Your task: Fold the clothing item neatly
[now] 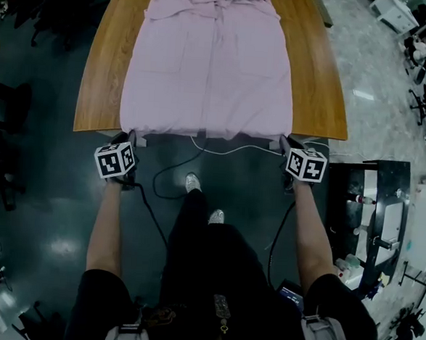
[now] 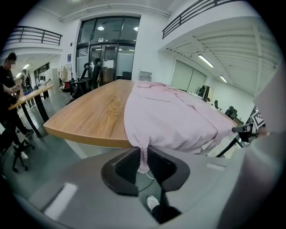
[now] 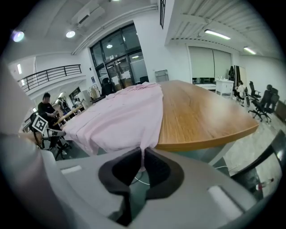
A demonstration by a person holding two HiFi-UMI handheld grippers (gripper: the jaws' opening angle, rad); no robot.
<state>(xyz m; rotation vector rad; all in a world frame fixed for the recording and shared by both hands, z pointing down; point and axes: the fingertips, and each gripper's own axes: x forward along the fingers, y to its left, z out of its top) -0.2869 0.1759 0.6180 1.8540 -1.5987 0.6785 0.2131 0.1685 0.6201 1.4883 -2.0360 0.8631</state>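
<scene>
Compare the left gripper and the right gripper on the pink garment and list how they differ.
The left gripper pinches the near left hem corner of the pink garment; the right gripper pinches the near right one. The left gripper holds a thicker bunch of cloth, the right gripper a thinner fold. Both are shut on the hem at the near edge of the table.

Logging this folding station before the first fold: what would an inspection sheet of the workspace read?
Surface: wooden table, bare wood flanking the garment.
Job's things: pink garment spread flat, near hem overhanging the table edge.
Clutter: nothing seen.
Grippers: left gripper shut on the hem's left corner; right gripper shut on its right corner.
Cables: white cable below the near edge; black cable on the floor.
Surroundings: office chairs, a person standing nearby.
</scene>
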